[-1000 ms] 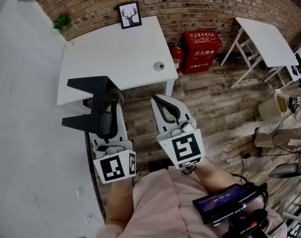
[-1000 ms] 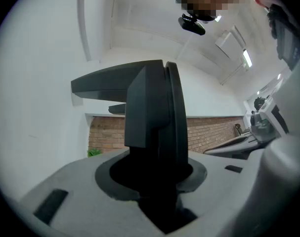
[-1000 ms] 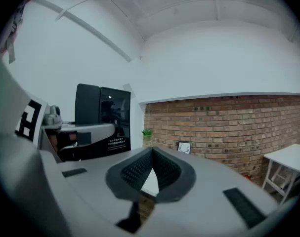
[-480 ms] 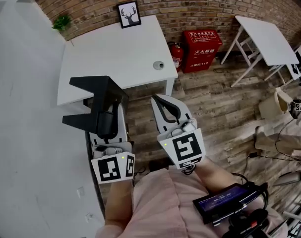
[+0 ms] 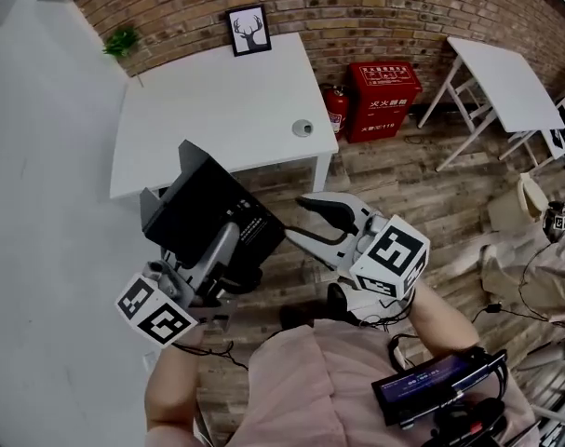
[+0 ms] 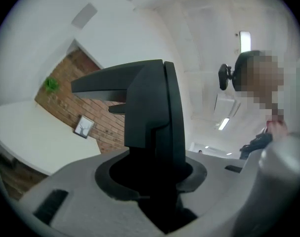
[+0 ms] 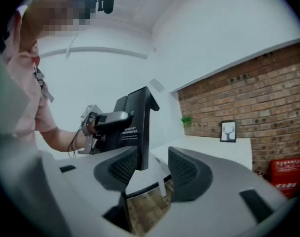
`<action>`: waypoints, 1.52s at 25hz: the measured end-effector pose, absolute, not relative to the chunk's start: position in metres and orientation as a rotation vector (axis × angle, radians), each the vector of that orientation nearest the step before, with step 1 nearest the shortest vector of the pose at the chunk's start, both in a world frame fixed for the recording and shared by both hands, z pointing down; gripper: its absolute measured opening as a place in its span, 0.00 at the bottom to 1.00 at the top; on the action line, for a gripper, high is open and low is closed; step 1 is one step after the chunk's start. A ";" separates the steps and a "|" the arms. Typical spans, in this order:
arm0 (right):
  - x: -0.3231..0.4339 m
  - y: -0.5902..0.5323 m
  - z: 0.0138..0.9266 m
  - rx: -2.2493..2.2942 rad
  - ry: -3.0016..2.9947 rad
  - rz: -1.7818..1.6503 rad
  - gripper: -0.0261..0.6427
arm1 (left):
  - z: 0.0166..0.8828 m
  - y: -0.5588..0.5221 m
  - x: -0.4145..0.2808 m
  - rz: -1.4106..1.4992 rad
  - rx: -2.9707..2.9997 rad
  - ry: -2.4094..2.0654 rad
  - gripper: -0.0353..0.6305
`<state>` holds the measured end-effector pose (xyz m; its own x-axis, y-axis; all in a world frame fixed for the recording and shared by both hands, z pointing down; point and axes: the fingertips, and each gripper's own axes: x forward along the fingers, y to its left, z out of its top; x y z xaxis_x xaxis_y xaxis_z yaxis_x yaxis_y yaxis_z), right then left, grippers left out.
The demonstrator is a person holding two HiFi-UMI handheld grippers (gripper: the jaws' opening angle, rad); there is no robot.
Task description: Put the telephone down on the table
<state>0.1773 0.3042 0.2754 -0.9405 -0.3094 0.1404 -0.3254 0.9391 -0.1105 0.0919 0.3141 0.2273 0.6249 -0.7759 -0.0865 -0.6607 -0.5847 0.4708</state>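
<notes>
Located telephone [image 5: 212, 214] in mid-air, clamped in left claw [image 5: 229, 254]; not yet on the bench [image 5: 217, 101]. Confirmed in left gripper view: black telephone [image 6: 150, 107] standing straight out from left claw [image 6: 153, 174], jaws at a narrow setting, pressed on its lower part. Read long axis in head view as roughly 10 to 4 o'clock, broad dark face up, body tilted rather than level. Placed bench at 12 o'clock of the telephone, near edge just behind its upper corner in head view; no contact discernible. Placed right claw [image 5: 305, 219] just beside the telephone at its 3 o'clock, apart from it, pointing toward 9 o'clock. Checked right gripper view: right claw [image 7: 154, 171] wide, jaws just opened, nothing between the pads, only floor and the bench [image 7: 214, 143] beyond; telephone [image 7: 135, 127] at 10 o'clock past the left pad. Judged left claw nearer and sole carrier; set-down therefore a reach toward 12 o'clock plus levelling of the base over bare bench top. Noted small round object [image 5: 302, 128] near the bench's 4 o'clock corner, framed deer picture [image 5: 249, 28] and plant [image 5: 122, 40] at the far edge, all well apart from the likely landing area. Risk, as judged: tilted base catching the near edge
</notes>
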 end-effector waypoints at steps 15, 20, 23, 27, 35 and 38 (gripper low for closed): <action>0.124 0.365 0.298 -0.090 -2.903 0.640 0.43 | 0.238 0.339 0.094 -0.360 2.473 -0.765 0.29; 0.113 0.375 0.298 -0.110 -2.892 0.667 0.37 | 0.240 0.345 0.086 -0.332 2.478 -0.741 0.29; 0.106 0.383 0.296 -0.131 -2.903 0.749 0.35 | 0.240 0.354 0.080 -0.323 2.494 -0.709 0.29; 0.096 0.393 0.292 -0.151 -2.918 0.824 0.33 | 0.239 0.366 0.072 -0.306 2.513 -0.662 0.29; 0.079 0.419 0.299 -0.128 -2.941 0.851 0.31 | 0.247 0.389 0.058 -0.278 2.509 -0.591 0.29; 0.075 0.419 0.299 -0.090 -2.949 0.861 0.32 | 0.248 0.388 0.053 -0.284 2.493 -0.565 0.29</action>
